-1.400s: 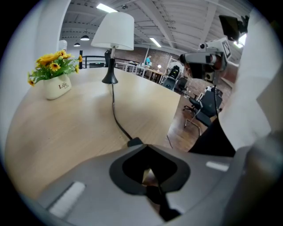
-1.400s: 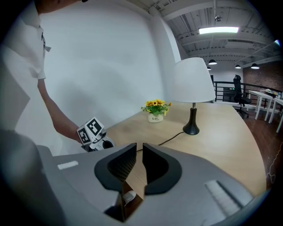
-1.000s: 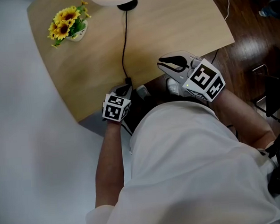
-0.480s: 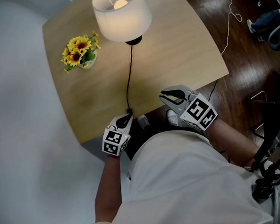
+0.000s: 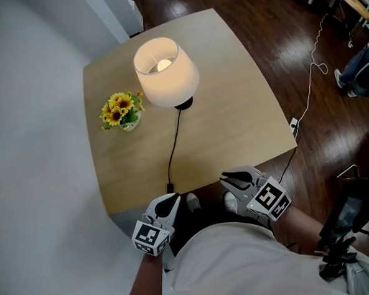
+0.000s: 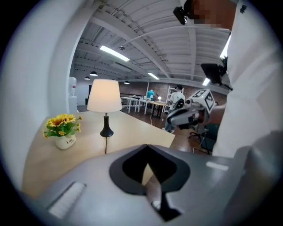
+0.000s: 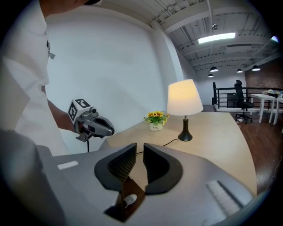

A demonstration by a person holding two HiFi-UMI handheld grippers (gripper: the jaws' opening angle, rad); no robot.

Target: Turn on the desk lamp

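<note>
A lit desk lamp (image 5: 166,73) stands on the pale wooden counter (image 5: 232,119) in the upper middle of the head view, its white shade glowing and its black base just below the shade. A small pot of yellow flowers (image 5: 123,111) sits close to the lamp's left. The lamp's black cord (image 5: 174,144) runs down the counter from the base to the near edge.

At the bottom of the frame a person in a white shirt holds both tools off that near edge. The left tongs (image 5: 171,202) are at lower centre, tips just beside the cord's end; their own view shows them closed together and empty. The right tongs (image 5: 231,179) are at lower right, well clear of the lamp, with a narrow slit between them and nothing in it. At right, a white cable (image 5: 311,86) trails across the dark wood floor (image 5: 271,38).
</note>
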